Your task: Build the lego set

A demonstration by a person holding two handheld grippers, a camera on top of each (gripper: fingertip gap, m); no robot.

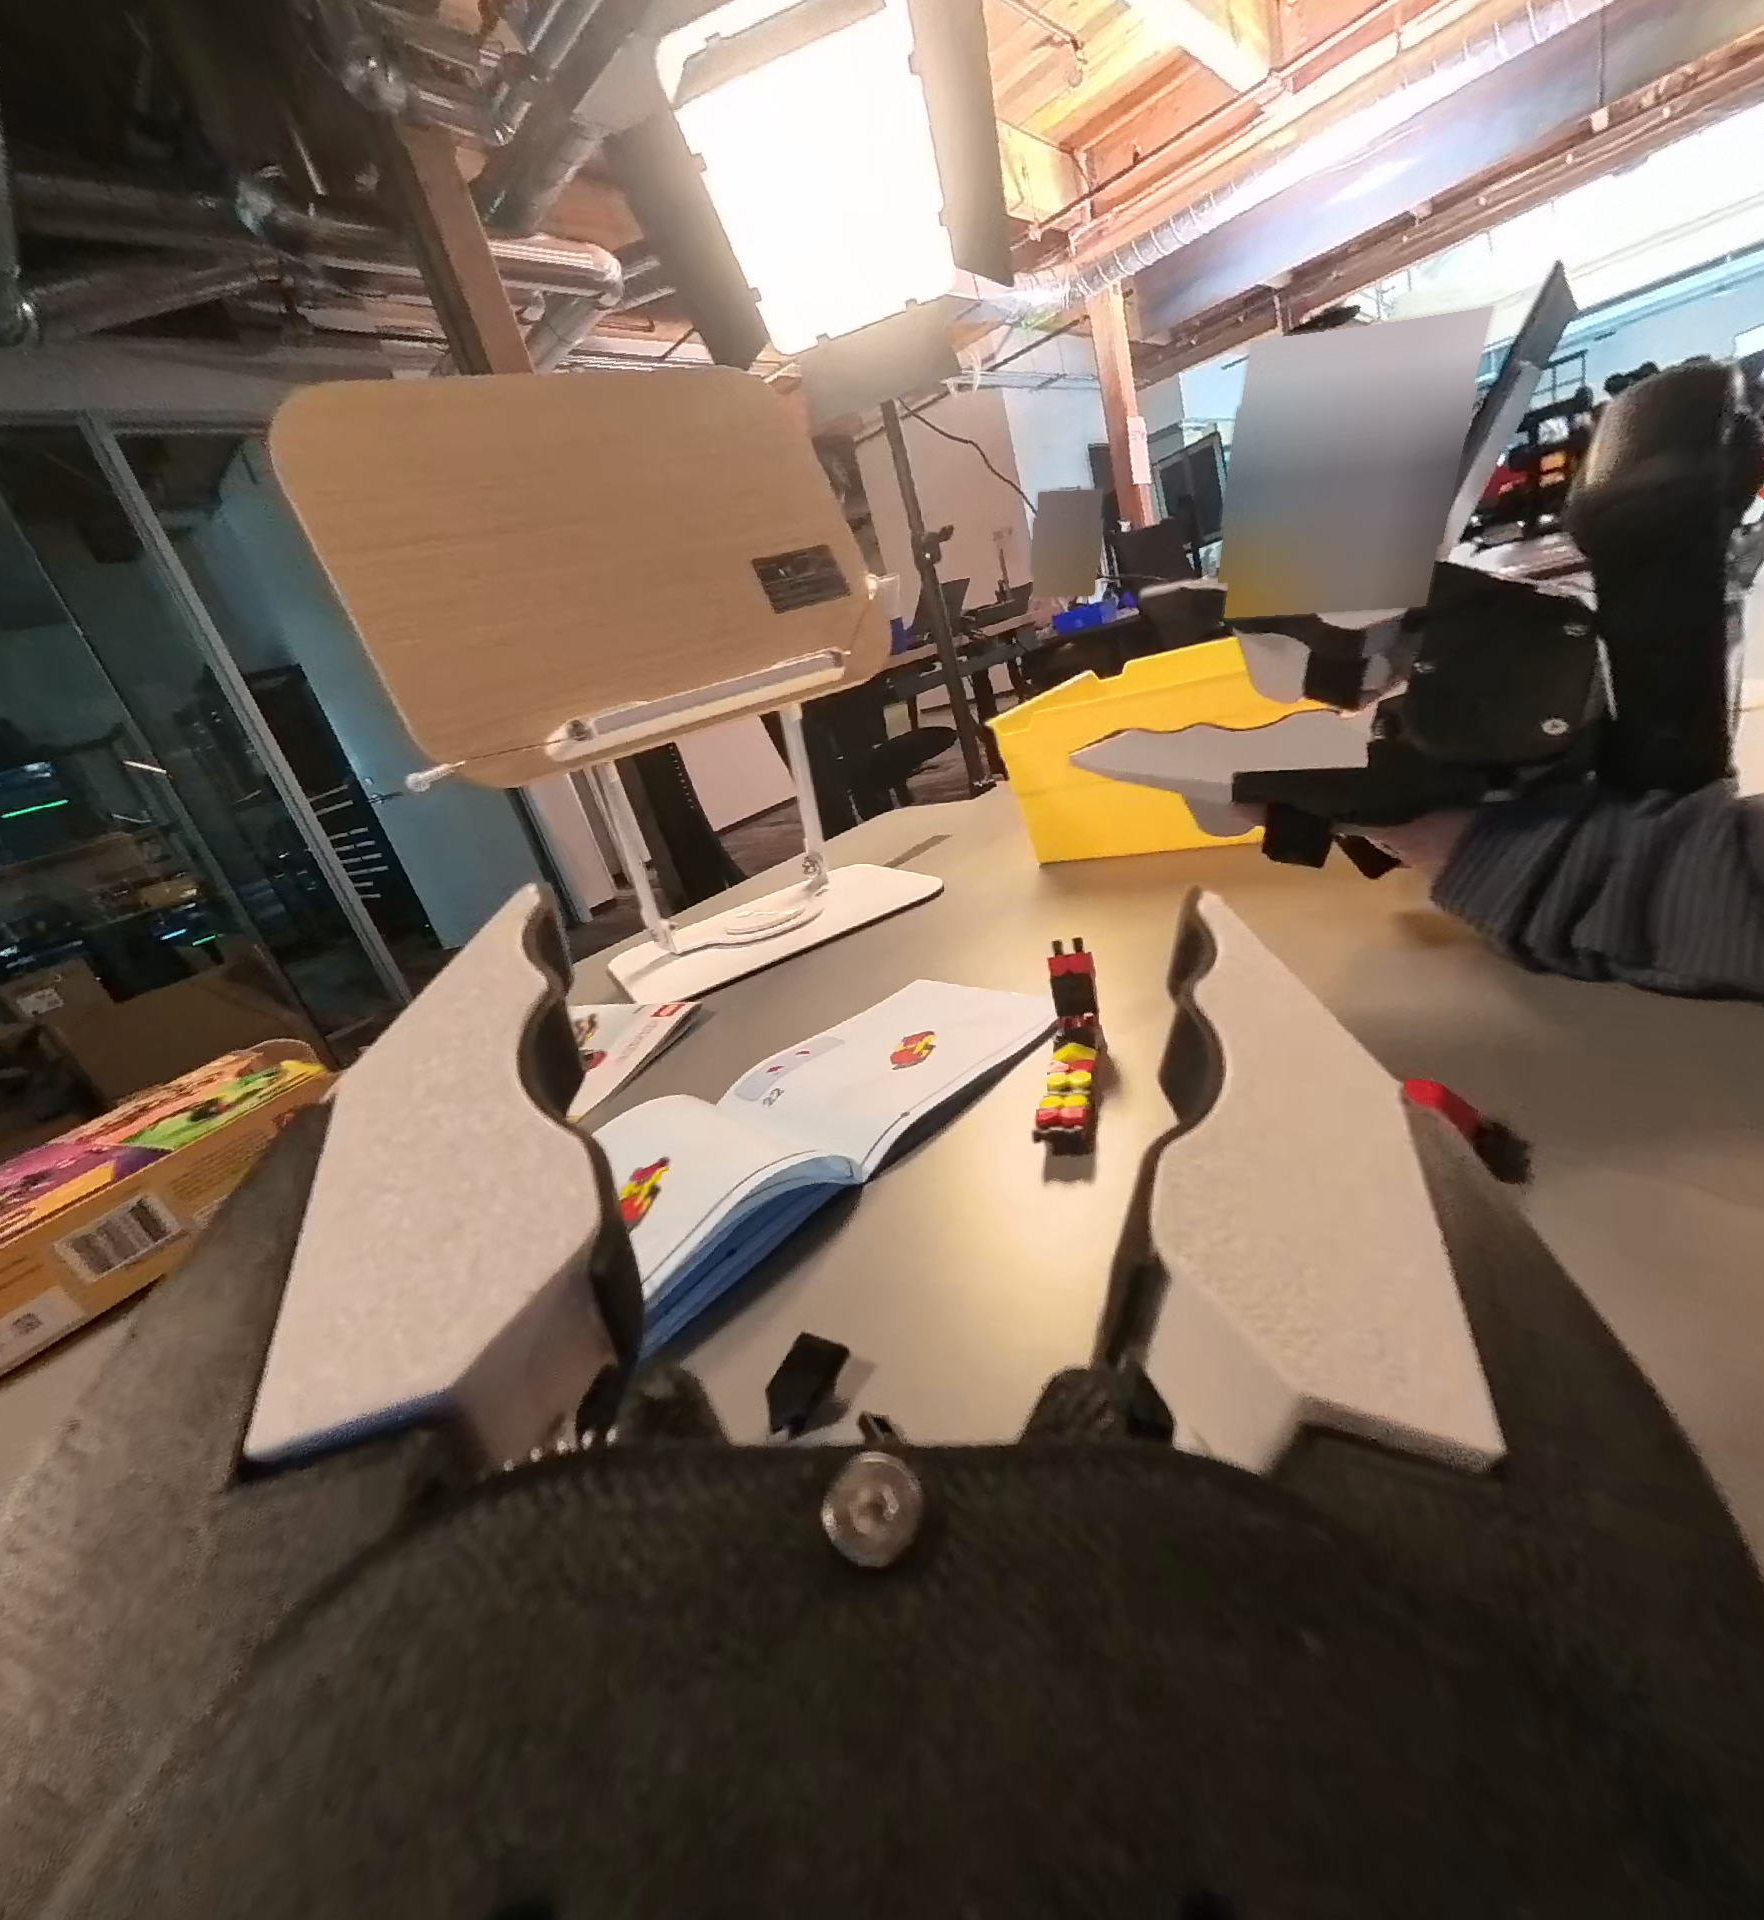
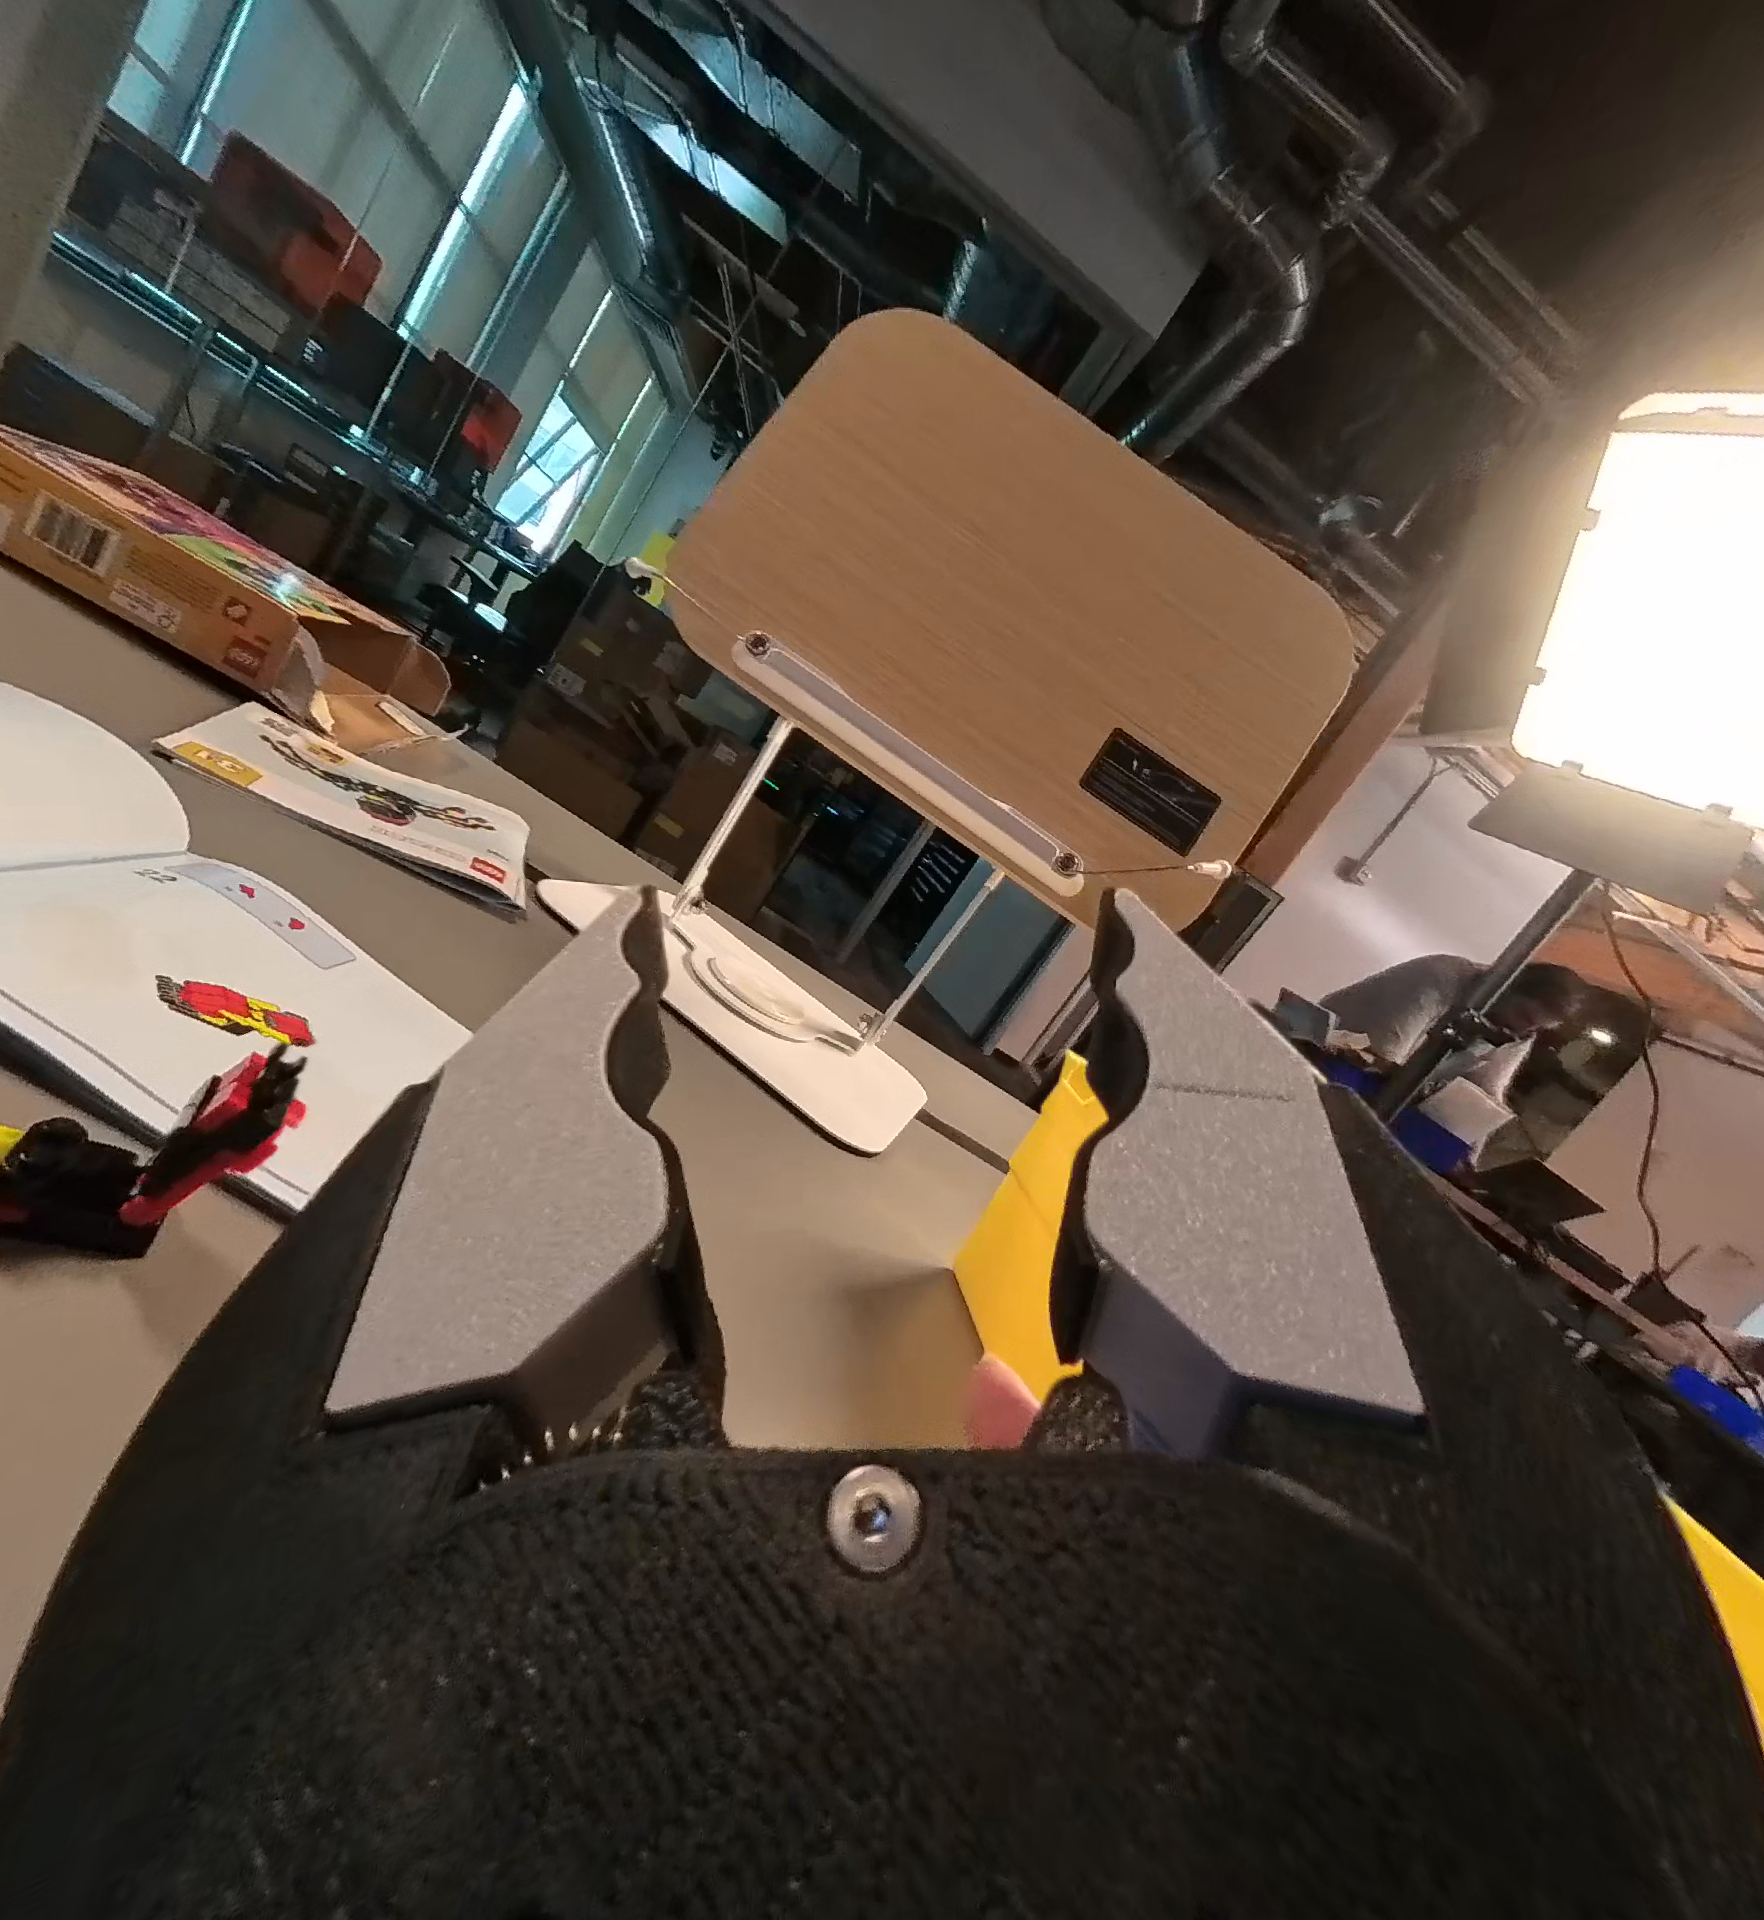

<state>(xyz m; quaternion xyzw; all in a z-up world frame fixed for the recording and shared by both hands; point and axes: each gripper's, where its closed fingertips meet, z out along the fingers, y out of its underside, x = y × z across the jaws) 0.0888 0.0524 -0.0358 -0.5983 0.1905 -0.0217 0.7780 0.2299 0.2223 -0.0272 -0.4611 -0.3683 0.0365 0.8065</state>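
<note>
A long red, yellow and black lego build lies on the grey table between my left gripper's fingers, farther off; it also shows at the left edge of the right wrist view. My left gripper is open and empty above the table. An open instruction booklet lies left of the build, and shows in the right wrist view. A small black piece lies near the left gripper's base. A red and black piece lies right of it. My right gripper is open and empty beside the yellow bin.
A wooden book stand on a white base stands at the back of the table. The yellow bin sits back right, with the right gripper and a sleeved arm by it. The lego box lies left. A second booklet lies behind. My left gripper is the nearer one to the small black piece: about 12 centimetres, against 25 centimetres.
</note>
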